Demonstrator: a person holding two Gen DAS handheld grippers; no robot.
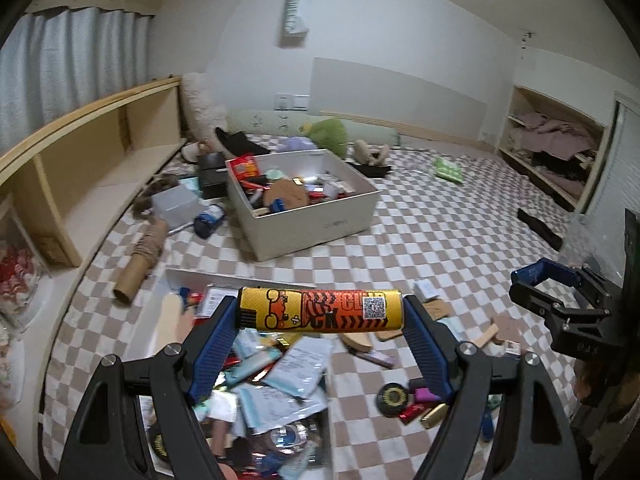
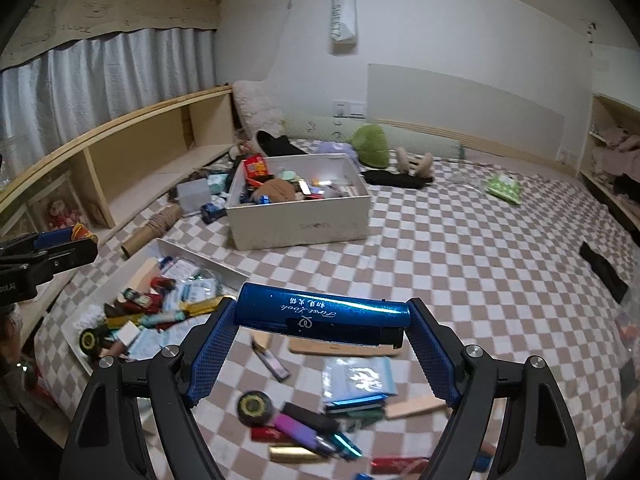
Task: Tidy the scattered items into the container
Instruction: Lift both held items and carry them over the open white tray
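My left gripper [image 1: 320,312] is shut on a yellow-orange lighter [image 1: 320,311], held crosswise above a low tray of packets [image 1: 280,376]. My right gripper [image 2: 322,316] is shut on a glossy blue lighter [image 2: 320,312], held crosswise above scattered items [image 2: 304,420] on the checkered bed. The white box container [image 1: 316,220], holding several items, stands further back on the bed; it also shows in the right wrist view [image 2: 300,220]. The right gripper shows at the right edge of the left wrist view [image 1: 560,292]; the left gripper shows at the left edge of the right wrist view [image 2: 48,252].
A cardboard tube [image 1: 140,264] and a blue bottle [image 1: 208,220] lie left of the box. A wooden shelf [image 1: 100,160] runs along the left. Plush toys [image 1: 328,132] and a green packet [image 1: 450,170] lie behind. A black item [image 2: 604,268] lies at right.
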